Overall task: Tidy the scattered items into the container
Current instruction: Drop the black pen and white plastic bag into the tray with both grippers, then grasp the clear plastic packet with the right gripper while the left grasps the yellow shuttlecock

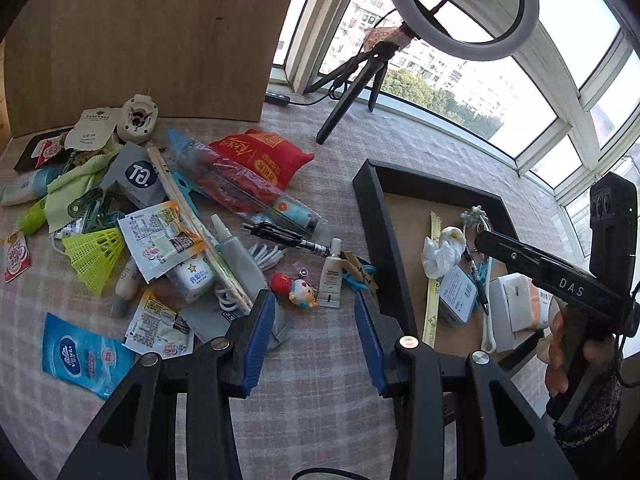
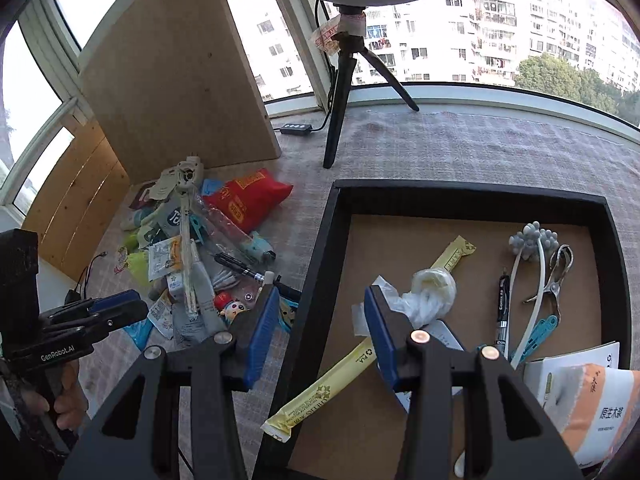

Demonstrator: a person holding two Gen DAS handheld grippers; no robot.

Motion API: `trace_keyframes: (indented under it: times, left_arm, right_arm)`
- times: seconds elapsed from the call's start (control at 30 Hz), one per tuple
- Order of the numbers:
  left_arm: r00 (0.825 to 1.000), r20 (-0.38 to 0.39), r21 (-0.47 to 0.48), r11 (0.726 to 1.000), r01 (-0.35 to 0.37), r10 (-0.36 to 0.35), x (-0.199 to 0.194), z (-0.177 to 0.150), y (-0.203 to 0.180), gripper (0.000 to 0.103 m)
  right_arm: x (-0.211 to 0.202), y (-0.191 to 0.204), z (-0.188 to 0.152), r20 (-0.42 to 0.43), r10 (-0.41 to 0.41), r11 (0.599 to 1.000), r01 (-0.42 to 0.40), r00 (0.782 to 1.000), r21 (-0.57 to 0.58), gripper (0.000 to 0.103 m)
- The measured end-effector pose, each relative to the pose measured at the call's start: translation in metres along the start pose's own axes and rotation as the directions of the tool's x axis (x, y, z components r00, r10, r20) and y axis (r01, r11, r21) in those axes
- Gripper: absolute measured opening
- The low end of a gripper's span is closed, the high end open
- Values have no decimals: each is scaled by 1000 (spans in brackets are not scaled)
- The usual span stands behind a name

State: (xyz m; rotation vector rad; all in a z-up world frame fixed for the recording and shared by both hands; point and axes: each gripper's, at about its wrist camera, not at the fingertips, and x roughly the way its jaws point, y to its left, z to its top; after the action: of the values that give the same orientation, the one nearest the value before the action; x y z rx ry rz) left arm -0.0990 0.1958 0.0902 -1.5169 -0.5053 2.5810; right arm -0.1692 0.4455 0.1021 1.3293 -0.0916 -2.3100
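The shallow black-walled tray with a brown floor [image 2: 316, 264] lies under the right gripper [image 2: 316, 330], whose blue-padded jaws straddle its left wall, released and empty. The left gripper [image 1: 316, 340], also released, hangs over checked cloth [image 1: 320, 400] between scattered clutter [image 1: 168, 236] and tray.
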Motion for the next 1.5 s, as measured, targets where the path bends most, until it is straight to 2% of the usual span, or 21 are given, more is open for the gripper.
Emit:
trace_keyframes:
  times: [0.17, 0.3, 0.53, 0.9, 1.0, 1.1, 1.13, 1.17, 1.2, 1.27, 1.33, 1.5]
  left_arm:
    - [998, 15, -161, 985, -58, 61, -15, -2, 70, 38]
    - [996, 17, -218, 973, -77, 83, -16, 0, 96, 38]
    - [998, -16, -251, 966, -58, 56, 5, 9, 103, 38]
    - [996, -72, -243, 968, -67, 51, 37, 21, 104, 38]
    - [995, -82, -247, 966, -71, 52, 44, 22, 105, 38]
    - [995, -87, -255, 964, -76, 55, 50, 24, 106, 38]
    - [994, -88, -257, 963, -80, 59, 51, 25, 106, 38]
    - [994, -87, -258, 962, -84, 64, 52, 25, 105, 37]
    - [994, -83, -260, 961, -92, 73, 52, 25, 105, 33]
    - [993, -84, -258, 961, -102, 82, 53, 26, 104, 9]
    - [993, -79, -257, 961, -104, 86, 54, 26, 104, 2]
    - [996, -48, -274, 958, -89, 79, 51, 28, 107, 0]
  right_arm:
    - [36, 40, 17, -74, 87, 987, -96, 993, -131, 44]
    - [70, 65, 31, -156, 127, 964, -159, 980, -214, 44]
    - [131, 76, 49, -262, 54, 939, -138, 964, -314, 44]
    - [174, 99, 57, -318, 36, 902, -168, 947, -397, 43]
    - [177, 104, 54, -324, 39, 898, -175, 945, -403, 39]
    - [175, 108, 52, -320, 38, 895, -175, 947, -411, 31]
    - [175, 109, 51, -321, 42, 893, -179, 946, -412, 25]
    - [174, 110, 50, -321, 45, 892, -183, 946, -413, 18]
    - [174, 112, 49, -317, 45, 891, -181, 947, -417, 17]
    - [172, 113, 47, -307, 47, 889, -180, 950, -421, 12]
    - [170, 114, 46, -307, 56, 894, -184, 950, -408, 10]
    - [167, 110, 45, -303, 72, 907, -188, 950, -376, 8]
